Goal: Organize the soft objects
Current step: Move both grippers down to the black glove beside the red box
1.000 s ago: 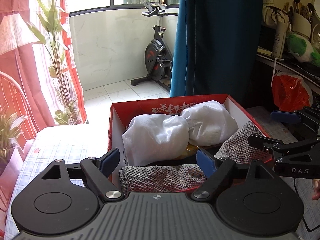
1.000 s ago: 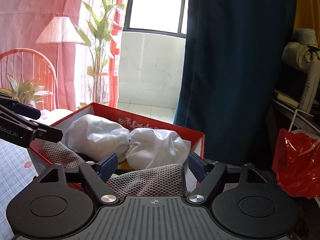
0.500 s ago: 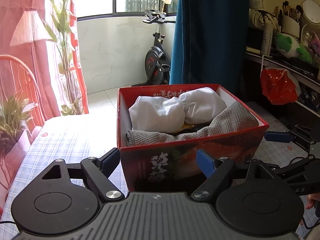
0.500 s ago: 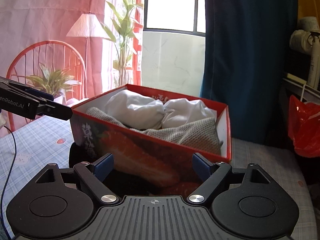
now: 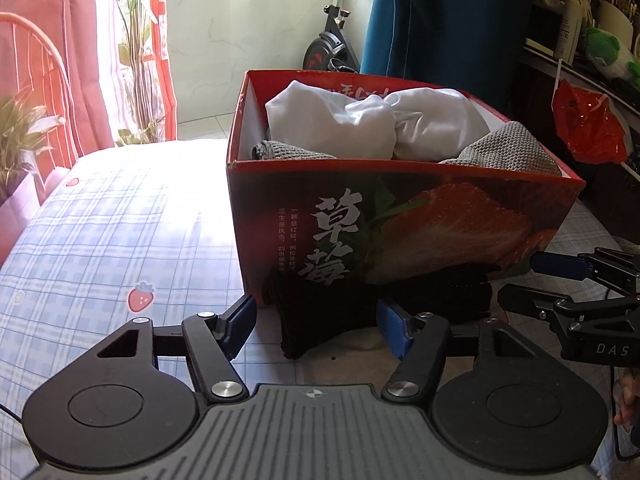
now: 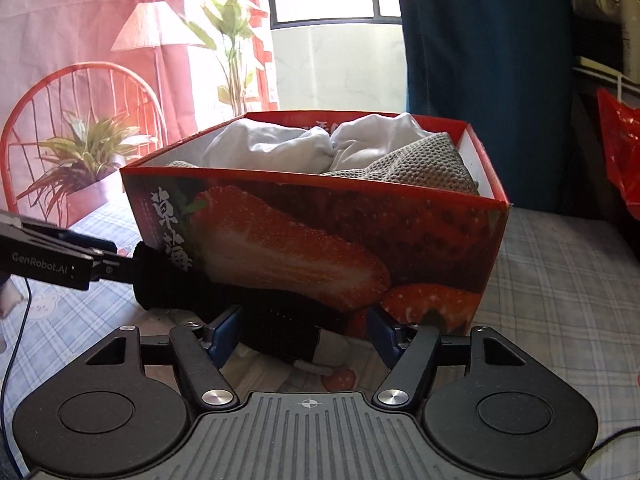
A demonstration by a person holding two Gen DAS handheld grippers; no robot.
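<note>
A red strawberry-print box (image 5: 400, 220) (image 6: 320, 232) stands on the checked cloth. It holds white bundled cloths (image 5: 360, 120) (image 6: 288, 144) and a grey knitted cloth (image 5: 508, 152) (image 6: 420, 164). A black soft item (image 5: 320, 316) (image 6: 272, 320) lies on the table against the box's front. My left gripper (image 5: 316, 326) is open with the black item's left end between its jaws. My right gripper (image 6: 302, 330) is open around the item's other end. Each gripper shows in the other's view, the right (image 5: 568, 280) and the left (image 6: 60, 256).
A red plastic bag (image 5: 584, 128) hangs at the right beside a cluttered shelf. A blue curtain (image 5: 440, 20) and an exercise bike (image 5: 328, 44) stand behind the box. A red wire chair with a plant (image 6: 72, 152) is at the left.
Both grippers have dropped from above the box to table level in front of it. The black item has come into view between their jaws.
</note>
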